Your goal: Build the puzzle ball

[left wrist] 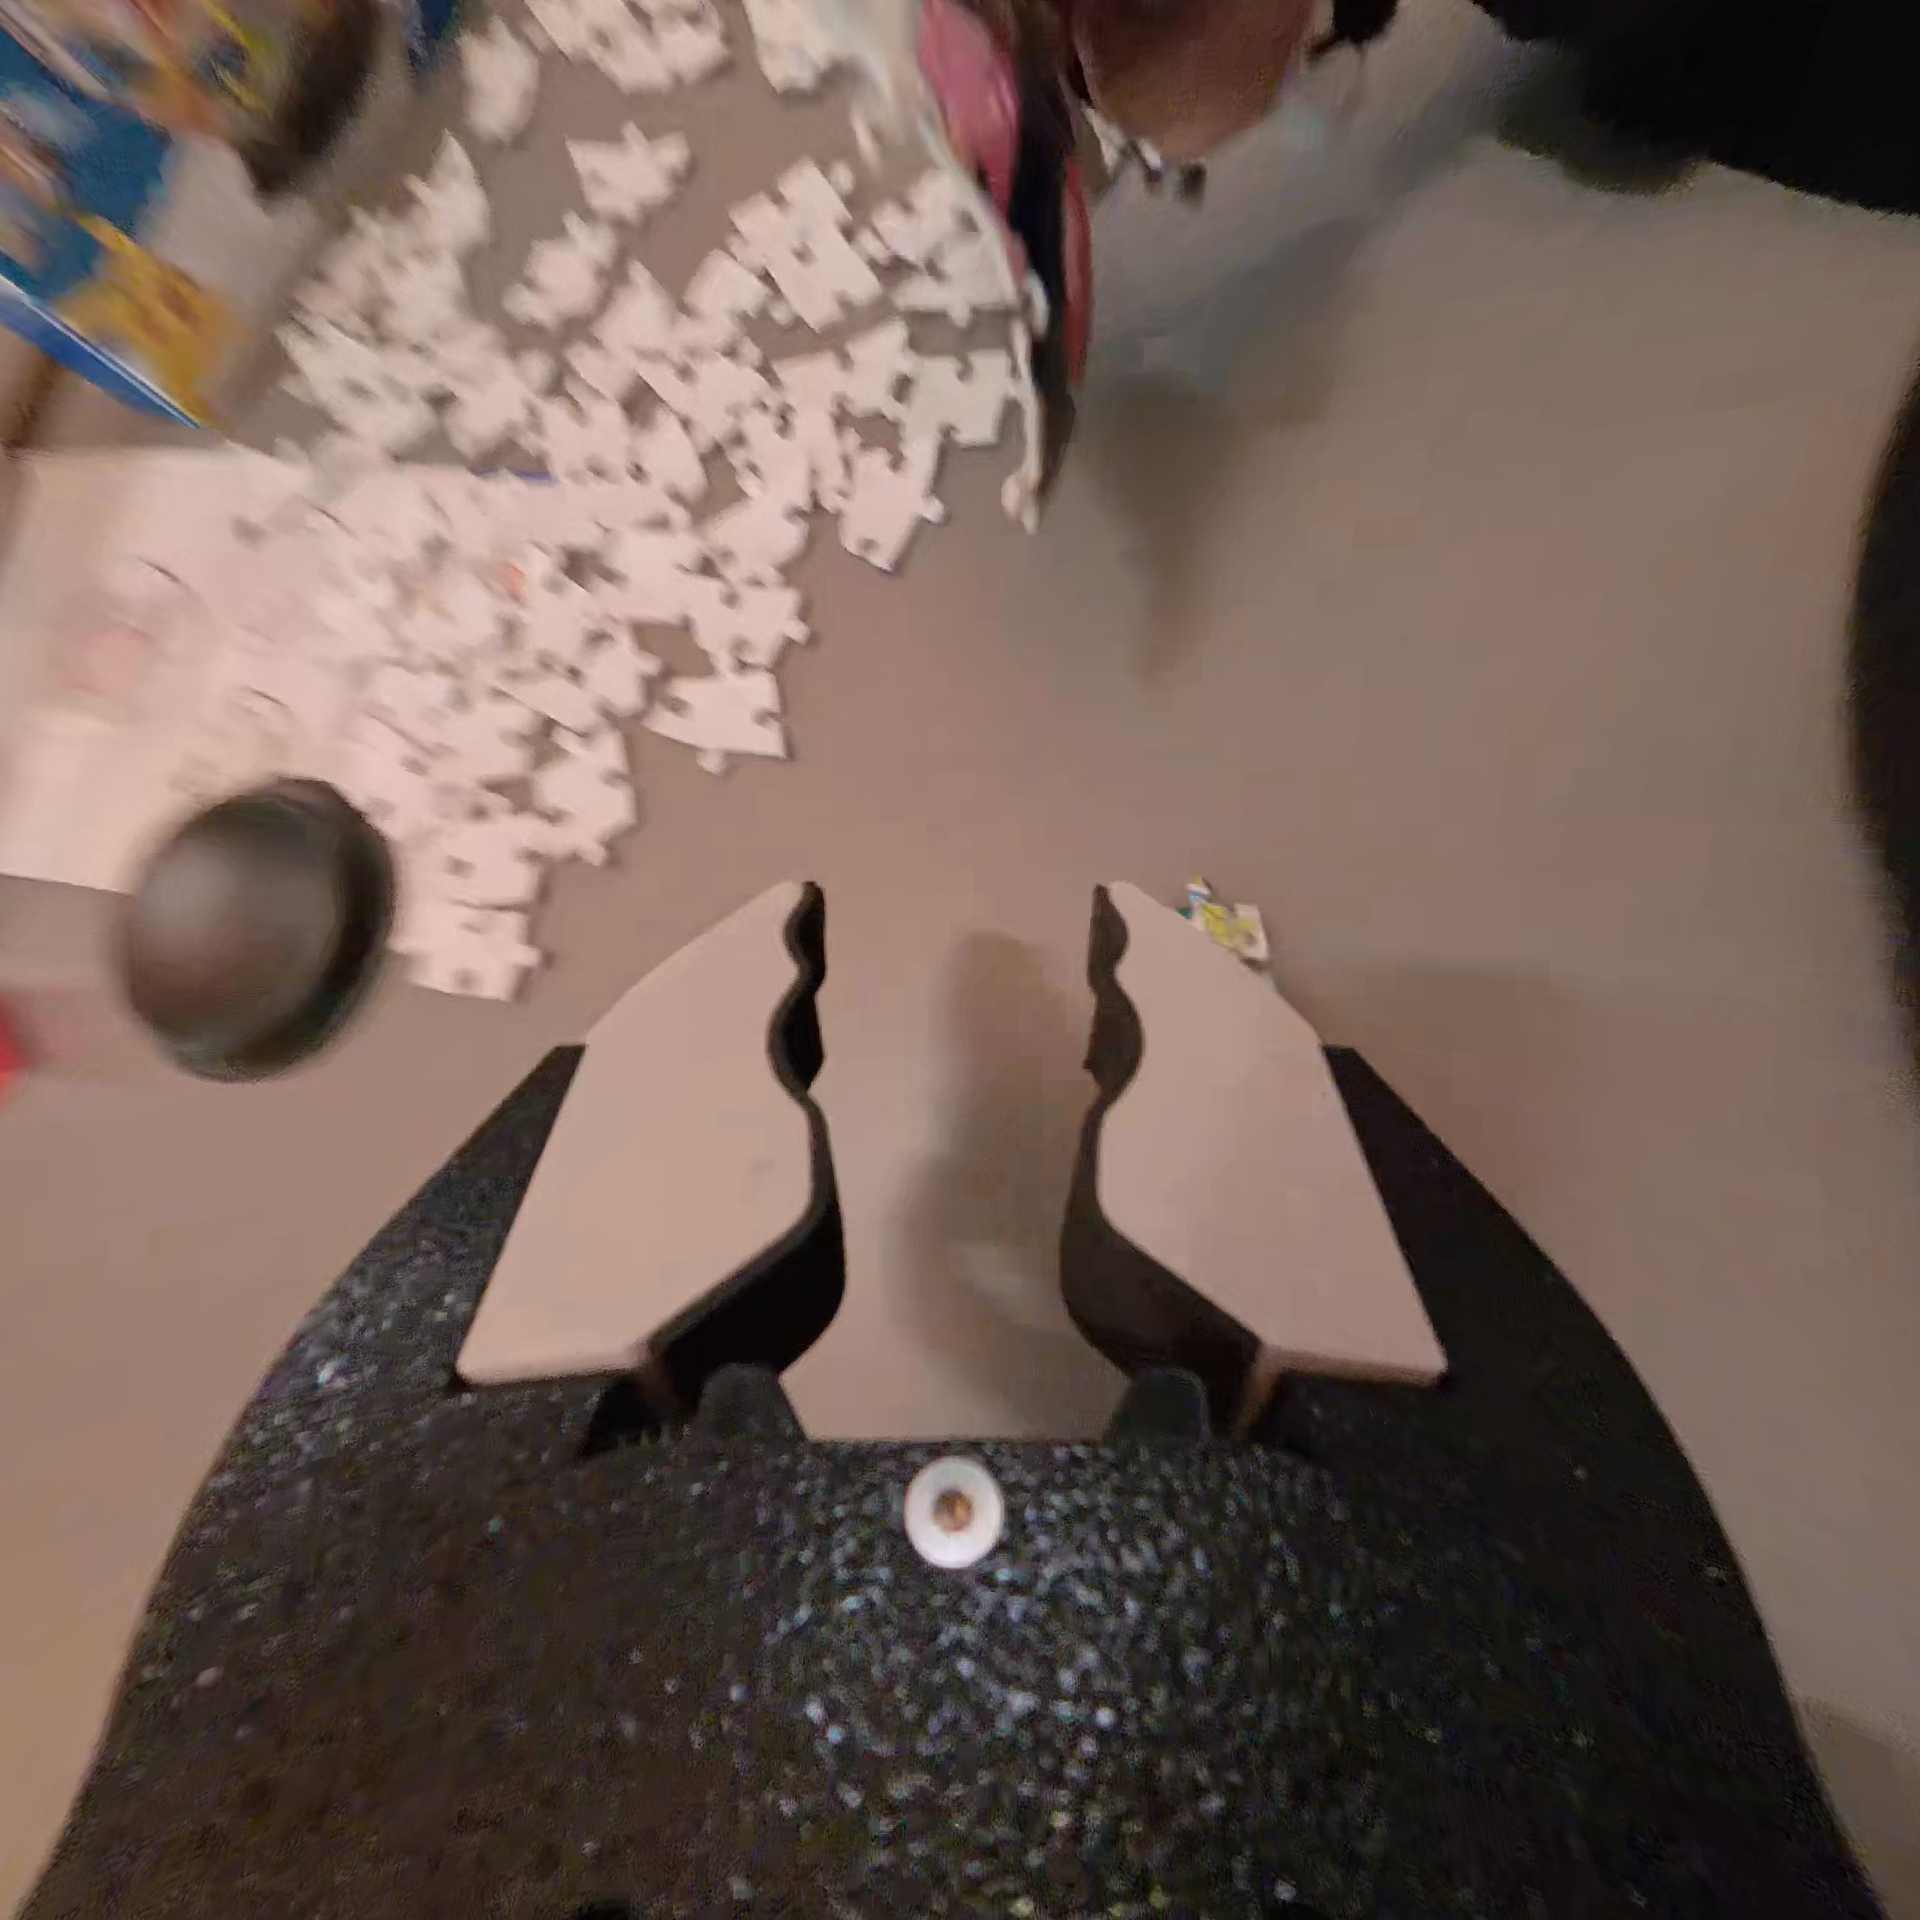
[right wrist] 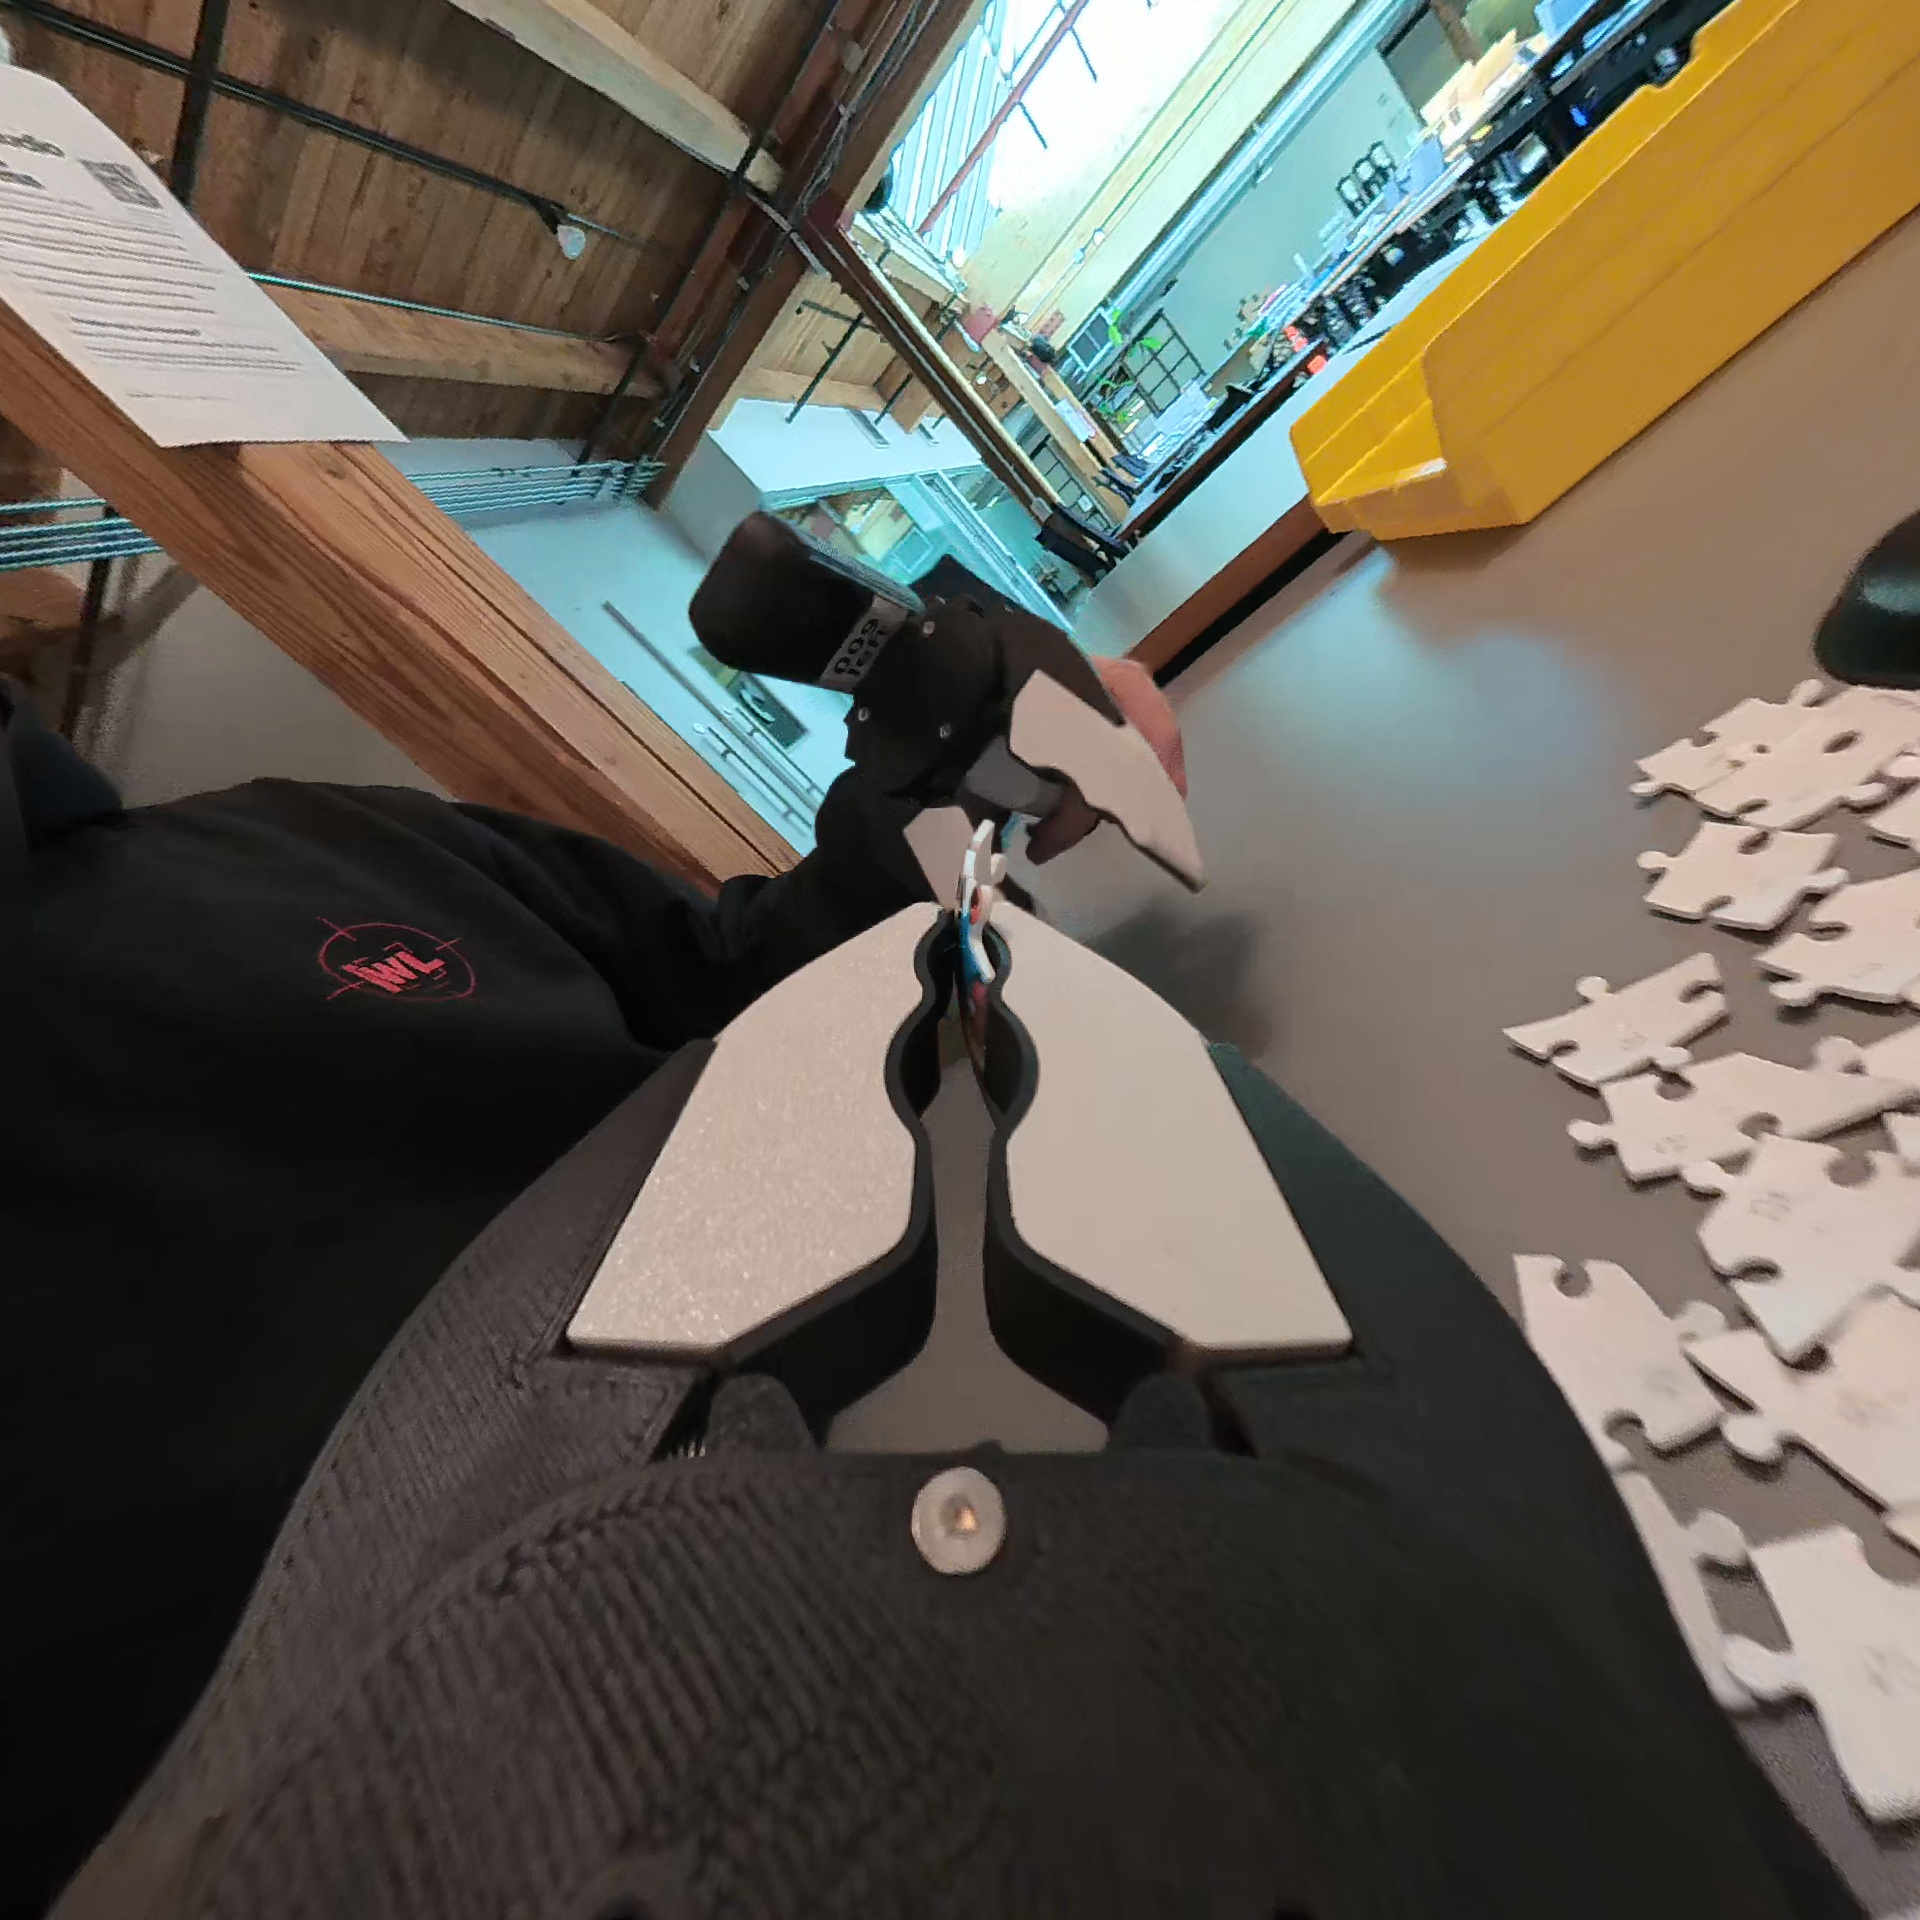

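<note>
Left wrist view
Left gripper (left wrist: 956, 914): hovering over the grey table (left wrist: 1403, 727), fingers spread apart, nothing between them
Pieces (left wrist: 623, 447): lying white side up in a loose, blurred spread on the table ahead and to the left, well apart from the fingertips
Coloured piece (left wrist: 1226, 925): lying alone on the table just beyond the right fingertip (left wrist: 1117, 904)
Black stand (left wrist: 255, 925): sitting at the left, at the near edge of the spread
Box (left wrist: 94, 208): showing blue and yellow in the top left corner

Right wrist view
Right gripper (right wrist: 971, 925): tilting sideways, fingers pressed together and pinching a printed piece (right wrist: 977, 935) that is sticking up past the tips
Left gripper (right wrist: 1049, 831): hanging above the table (right wrist: 1403, 831) just beyond that piece, fingers apart
Pieces (right wrist: 1766, 1143): lying white side up on the table at the right
Yellow bin (right wrist: 1558, 343): standing at the far edge of the table
Person: a black sleeve (right wrist: 312, 1039) filling the left side
</note>
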`<state>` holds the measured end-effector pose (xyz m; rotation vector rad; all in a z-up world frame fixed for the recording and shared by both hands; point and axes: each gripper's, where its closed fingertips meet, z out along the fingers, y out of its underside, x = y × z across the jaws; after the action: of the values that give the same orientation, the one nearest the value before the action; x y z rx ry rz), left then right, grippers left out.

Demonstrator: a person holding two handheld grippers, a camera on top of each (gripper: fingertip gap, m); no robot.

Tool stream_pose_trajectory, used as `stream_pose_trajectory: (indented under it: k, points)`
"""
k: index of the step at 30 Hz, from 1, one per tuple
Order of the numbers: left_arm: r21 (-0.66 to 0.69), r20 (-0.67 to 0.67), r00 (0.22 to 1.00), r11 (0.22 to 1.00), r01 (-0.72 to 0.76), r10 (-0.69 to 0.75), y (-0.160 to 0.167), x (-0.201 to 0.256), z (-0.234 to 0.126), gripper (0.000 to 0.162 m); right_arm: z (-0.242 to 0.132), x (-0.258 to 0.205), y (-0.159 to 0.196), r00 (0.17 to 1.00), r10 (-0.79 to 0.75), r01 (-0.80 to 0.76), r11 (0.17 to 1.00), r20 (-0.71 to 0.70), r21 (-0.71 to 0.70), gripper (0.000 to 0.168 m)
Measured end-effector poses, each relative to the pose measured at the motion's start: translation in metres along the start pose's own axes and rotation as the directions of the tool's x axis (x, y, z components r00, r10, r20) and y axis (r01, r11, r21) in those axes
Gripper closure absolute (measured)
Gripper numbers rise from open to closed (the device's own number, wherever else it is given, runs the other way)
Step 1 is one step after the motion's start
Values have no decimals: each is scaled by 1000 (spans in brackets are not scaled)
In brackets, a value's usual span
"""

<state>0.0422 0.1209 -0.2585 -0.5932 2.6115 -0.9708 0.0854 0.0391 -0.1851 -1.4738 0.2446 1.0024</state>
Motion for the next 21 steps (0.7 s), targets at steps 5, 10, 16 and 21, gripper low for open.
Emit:
stream_pose_trajectory:
  k: [5, 10, 16, 21]
  points:
    - [-41, -103, 995, 999, 13, -17, 27, 32, 6, 118, 7, 1, 3, 1000, -14, 14, 1000, 6, -13, 166]
    - [-126, -96, 995, 992, -24, 12, 37, 52, 24, 120, 20, -2, 6, 998, -55, 56, 998, 26, -22, 165]
    - [-73, -41, 999, 997, -1, -2, 24, 42, 20, 119, 25, -5, -6, 989, -149, 147, 986, 22, 73, 165]
    - [235, 75, 980, 959, 161, -183, -32, 6, -10, 127, 33, -17, -13, 977, -203, 193, 971, 65, 144, 166]
